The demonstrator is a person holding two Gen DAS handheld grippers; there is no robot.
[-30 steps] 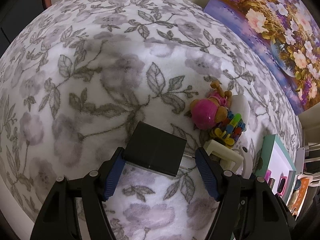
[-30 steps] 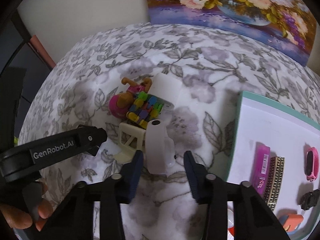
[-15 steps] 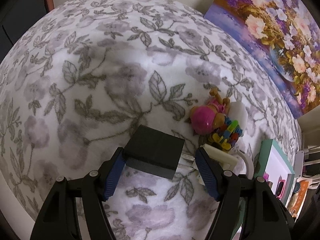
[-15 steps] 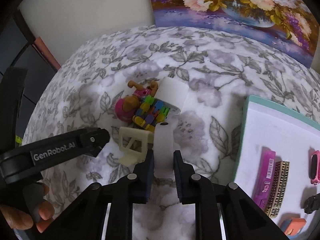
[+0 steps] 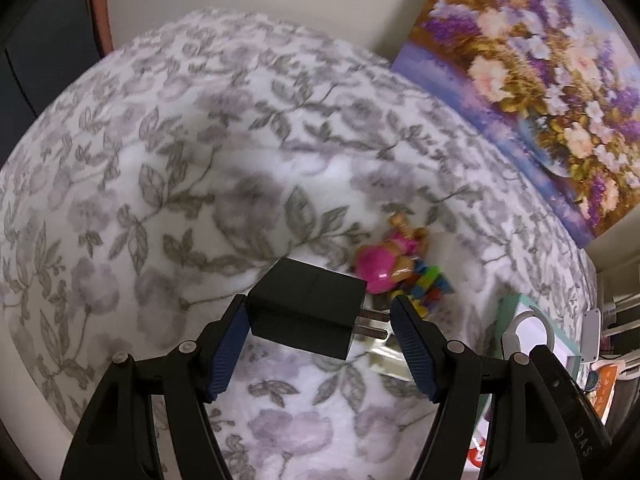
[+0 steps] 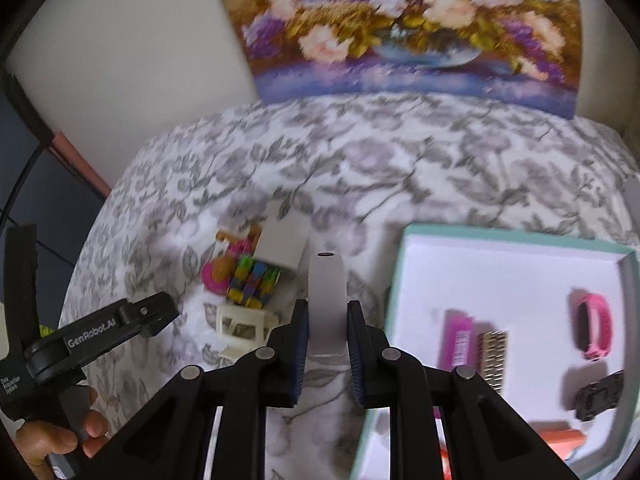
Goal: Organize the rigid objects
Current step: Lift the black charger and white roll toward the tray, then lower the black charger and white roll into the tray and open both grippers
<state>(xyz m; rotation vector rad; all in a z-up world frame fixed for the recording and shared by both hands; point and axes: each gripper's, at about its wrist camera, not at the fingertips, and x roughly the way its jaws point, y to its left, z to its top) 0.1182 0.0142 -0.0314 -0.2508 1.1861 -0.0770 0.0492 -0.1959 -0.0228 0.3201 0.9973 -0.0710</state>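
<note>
We held the left gripper (image 5: 318, 330) around a black charger (image 5: 306, 312), lifted above the floral bedspread (image 5: 200, 184); its far-left end touched the left pad and its two metal prongs (image 5: 370, 324) reached the right pad, so it was gripped lengthwise. Our right gripper (image 6: 327, 336) was clenched on a white band (image 6: 326, 300), pads pressing both its sides, the band sticking out away from us over the bedspread (image 6: 400, 160).

Just left of the band lay a small pile: a pink doll (image 6: 222, 272), a multicolored block toy (image 6: 252, 284), a cream plastic chair (image 6: 240, 326) and a white box (image 6: 282, 240), all touching or nearly so. In the left view the doll (image 5: 384, 264) and blocks (image 5: 428, 284) sat just beyond the charger.

To the right sat a teal-edged tray (image 6: 480, 236) with white inside, holding a magenta bar (image 6: 458, 340), a gold strip (image 6: 494, 356), a pink wristband (image 6: 596, 332), a small black item (image 6: 600, 394) and an orange piece (image 6: 560, 438), all apart from each other. A flower painting (image 6: 400, 20) leaned against the wall at the far edge of the bed. The left gripper's body (image 6: 100, 332) showed at near left in the right view, with a hand (image 6: 56, 436) on it. Both views were blurred.
</note>
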